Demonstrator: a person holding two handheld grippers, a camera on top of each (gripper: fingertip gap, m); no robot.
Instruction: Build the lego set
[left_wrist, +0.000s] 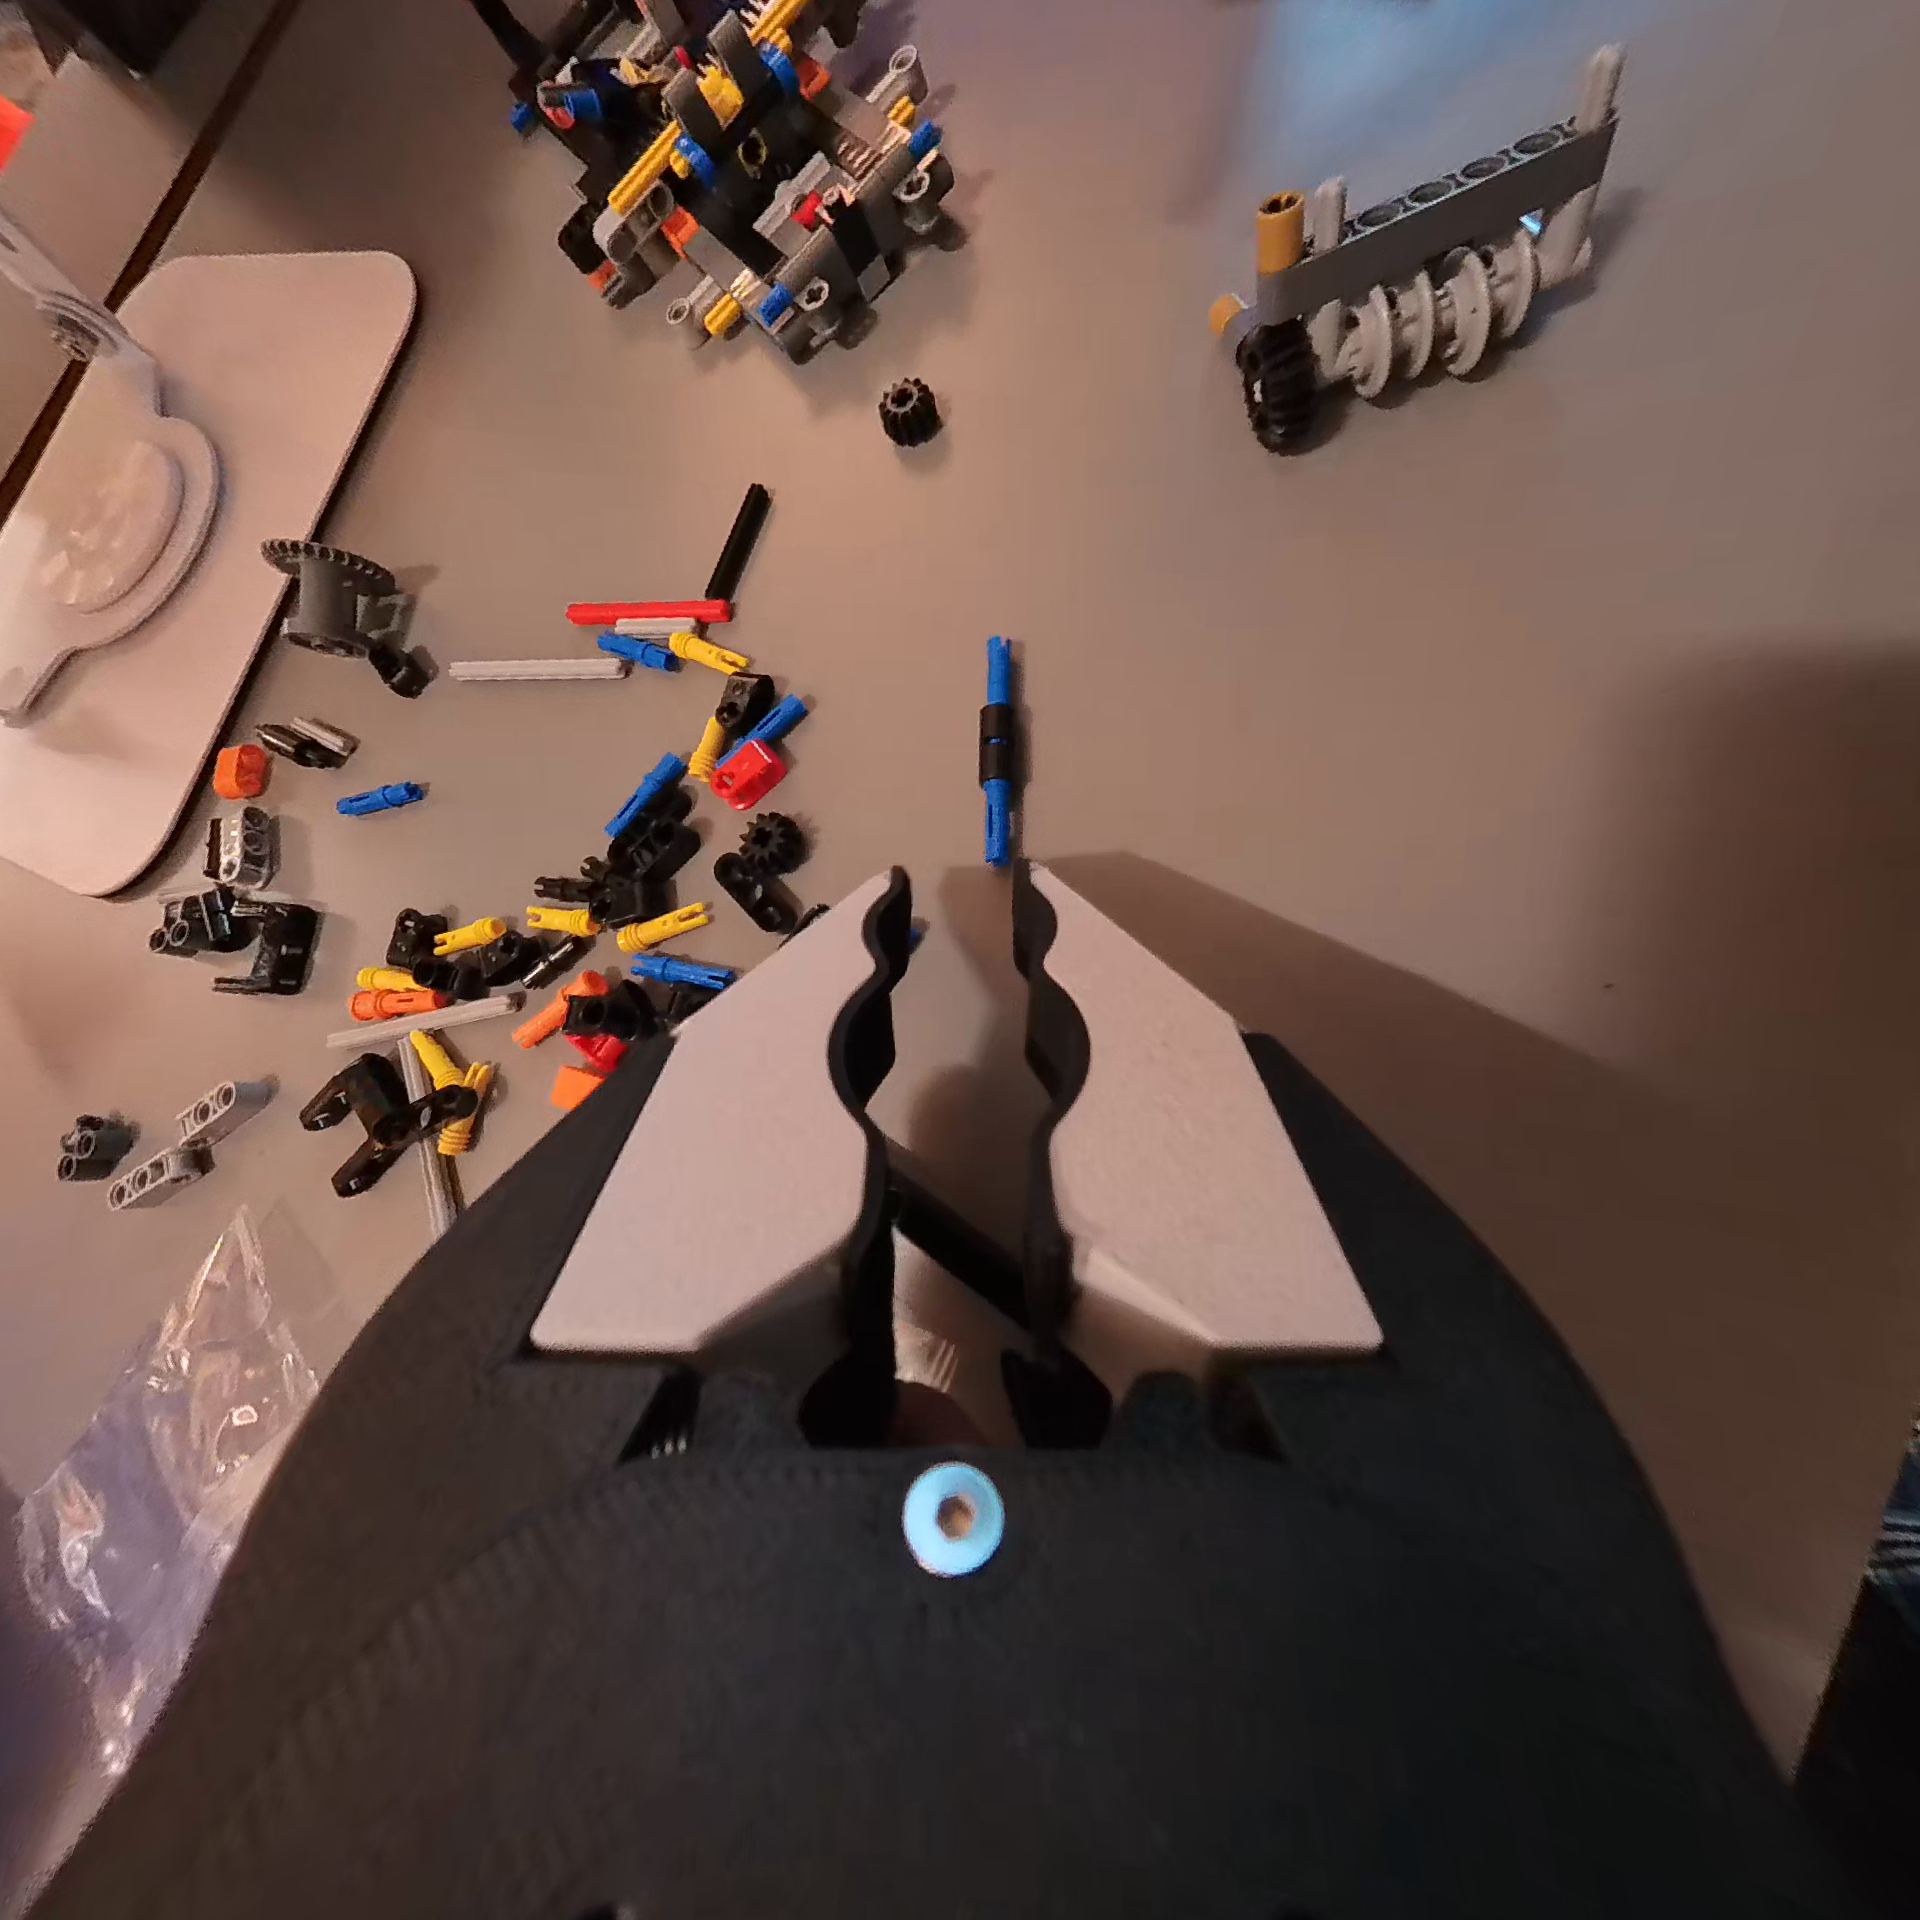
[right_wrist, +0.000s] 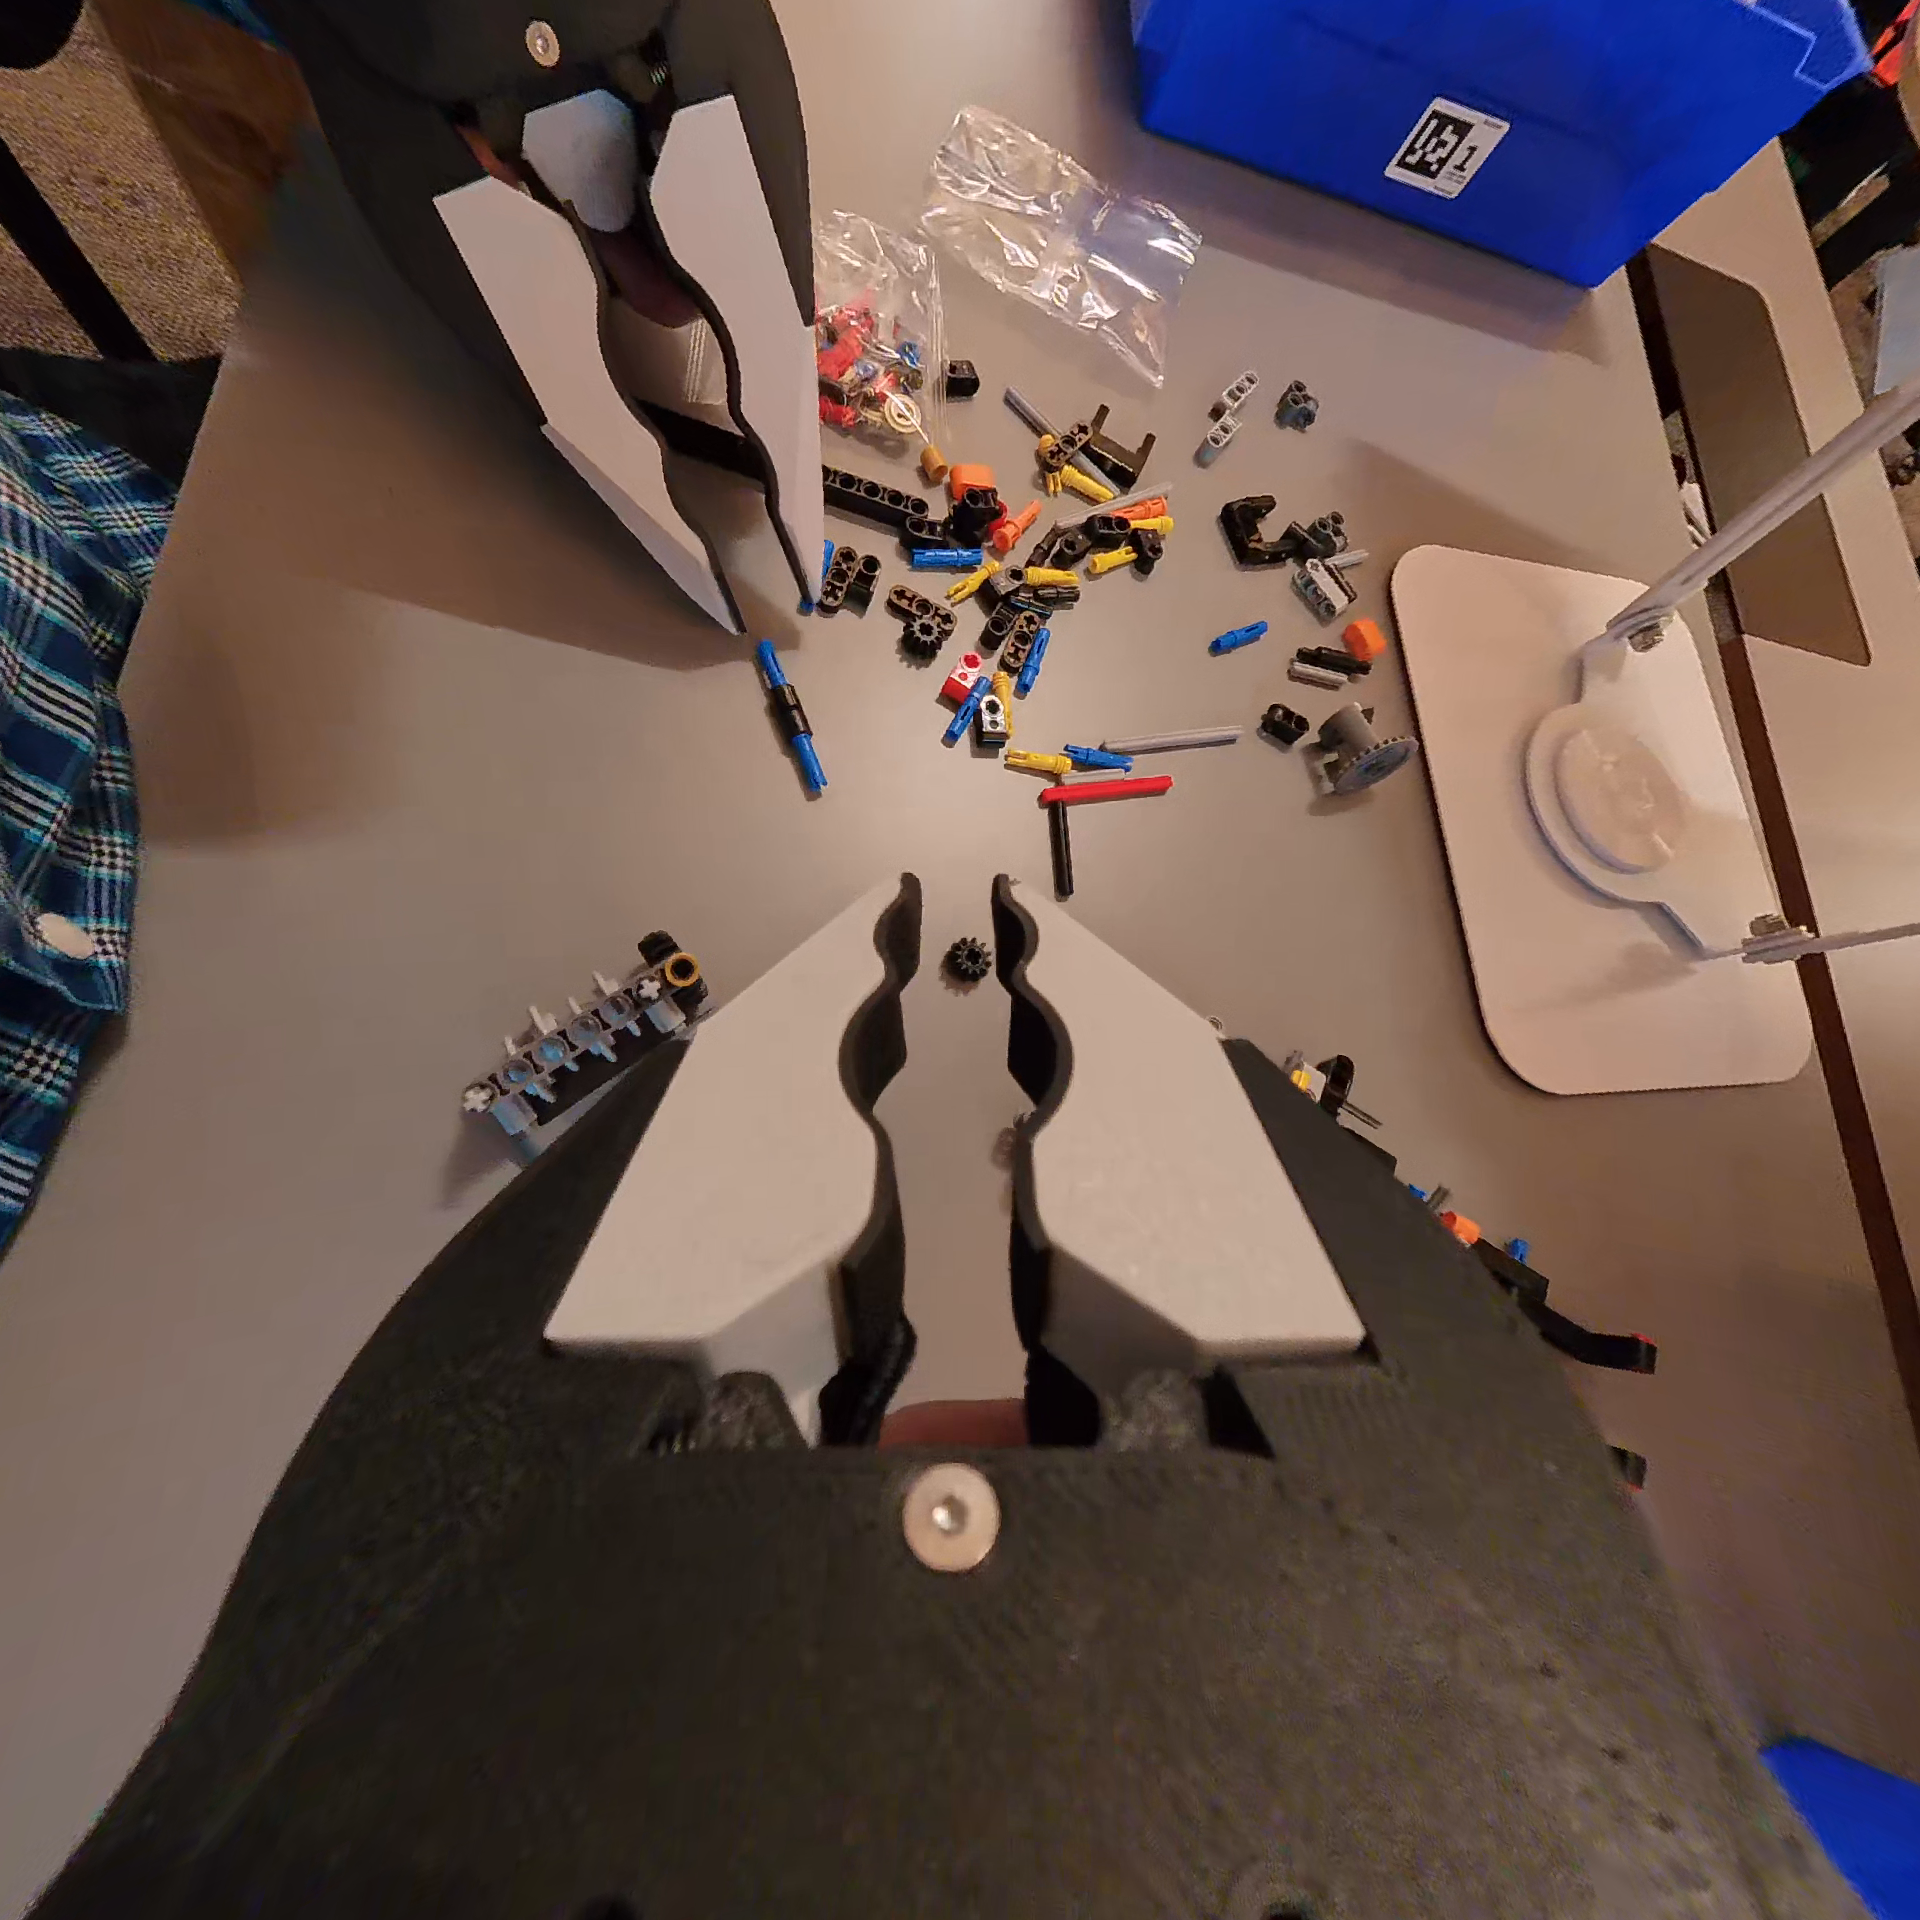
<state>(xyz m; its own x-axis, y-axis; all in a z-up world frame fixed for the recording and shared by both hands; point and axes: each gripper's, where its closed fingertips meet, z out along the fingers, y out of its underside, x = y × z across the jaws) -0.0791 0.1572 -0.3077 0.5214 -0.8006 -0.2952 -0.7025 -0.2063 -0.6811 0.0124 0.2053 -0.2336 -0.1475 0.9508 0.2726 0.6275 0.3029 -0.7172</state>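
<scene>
My left gripper (left_wrist: 961, 883) is open and empty, its tips just short of a blue pin piece with a black sleeve (left_wrist: 997, 748) lying on the grey table. The right wrist view shows that gripper (right_wrist: 771, 615) low over the table at the pin piece's (right_wrist: 790, 717) near end. My right gripper (right_wrist: 956, 894) is open and empty. A small black gear (right_wrist: 968, 961) lies on the table and shows in the gap between its fingers, untouched. The gear (left_wrist: 910, 410) lies near the large multicoloured build (left_wrist: 748, 177).
A pile of loose pins, axles and connectors (left_wrist: 582, 914) lies left of my left gripper. A grey beam sub-assembly with white discs (left_wrist: 1434, 281) stands far right. A stand base (right_wrist: 1590, 810), plastic bags (right_wrist: 1049, 229), a blue bin (right_wrist: 1455, 104) and a plaid sleeve (right_wrist: 62, 675) ring the table. Tip to tip, the grippers are about 12 cm apart.
</scene>
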